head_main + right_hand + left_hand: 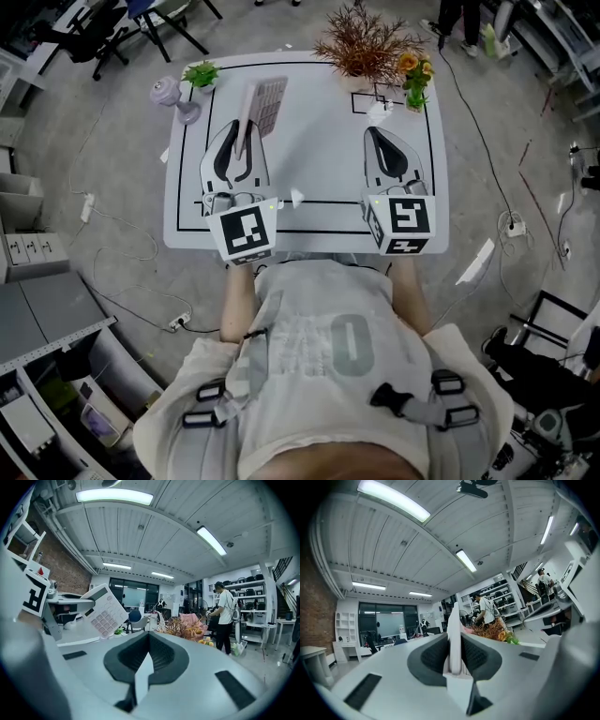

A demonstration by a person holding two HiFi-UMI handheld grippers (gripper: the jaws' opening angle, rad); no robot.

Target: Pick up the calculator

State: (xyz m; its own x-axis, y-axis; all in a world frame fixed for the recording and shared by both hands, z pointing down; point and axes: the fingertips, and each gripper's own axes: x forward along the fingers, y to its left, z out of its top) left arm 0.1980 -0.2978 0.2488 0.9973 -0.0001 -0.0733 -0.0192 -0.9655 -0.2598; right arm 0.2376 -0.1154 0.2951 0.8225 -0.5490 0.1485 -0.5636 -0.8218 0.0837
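In the left gripper view the calculator (453,620) is seen edge-on only, as a thin white strip. Its keys are turned out of sight and its near end is buried between the dark pads. The left tongs (454,644) are clamped onto that strip.

In the head view the near edge of the counter (319,159) is covered by the marker cubes (247,232) and the person's torso (328,347). There the gripped end of the calculator (265,103) is hidden behind the left tongs (238,131), from whose tips it juts toward 1 o'clock.

The keys are plainest in the right gripper view, where the calculator (101,609) is held tilted at 10 o'clock, well apart from the right tongs (149,644). These are pressed together with nothing between them.
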